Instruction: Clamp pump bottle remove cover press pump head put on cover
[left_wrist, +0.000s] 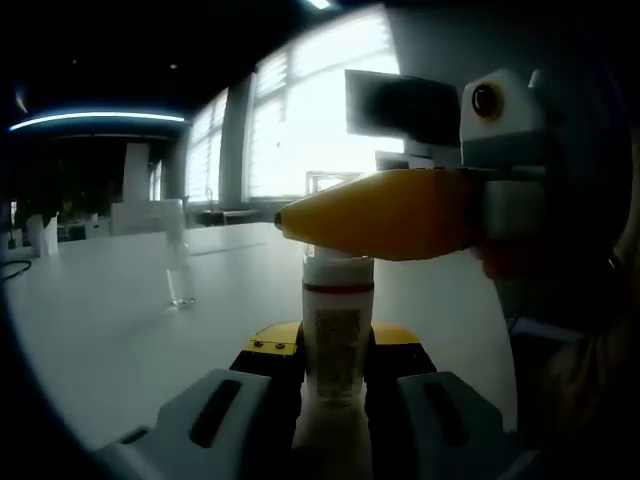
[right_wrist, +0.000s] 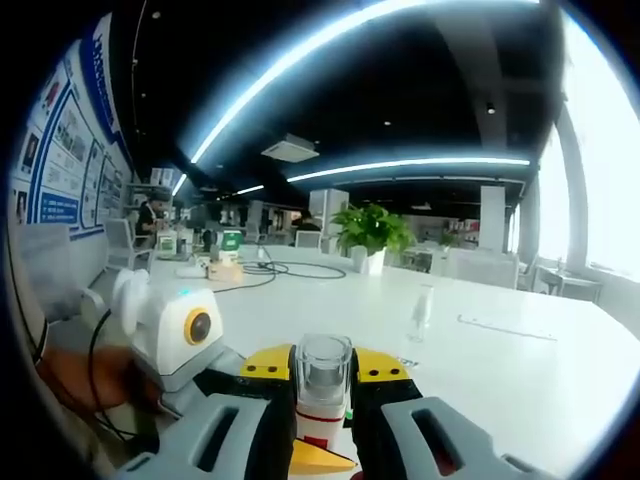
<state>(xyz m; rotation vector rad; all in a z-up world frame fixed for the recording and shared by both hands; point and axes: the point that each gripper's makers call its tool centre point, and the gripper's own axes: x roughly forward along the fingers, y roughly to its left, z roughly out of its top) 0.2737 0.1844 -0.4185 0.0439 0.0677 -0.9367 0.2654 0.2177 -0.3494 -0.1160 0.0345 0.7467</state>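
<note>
Left gripper (left_wrist: 335, 372): jaws clamped on slim pump bottle (left_wrist: 337, 340).
Right gripper (right_wrist: 322, 392): jaws gripping clear cylindrical cover (right_wrist: 323, 362).
Table (left_wrist: 100, 320): smooth, white.

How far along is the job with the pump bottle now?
Done: the left gripper clamps the bottle. In hand: the right gripper grips the clear cover at the bottle's top. Whether the pump was pressed already, I cannot tell; if not, removing, pressing and recapping are left.
</note>
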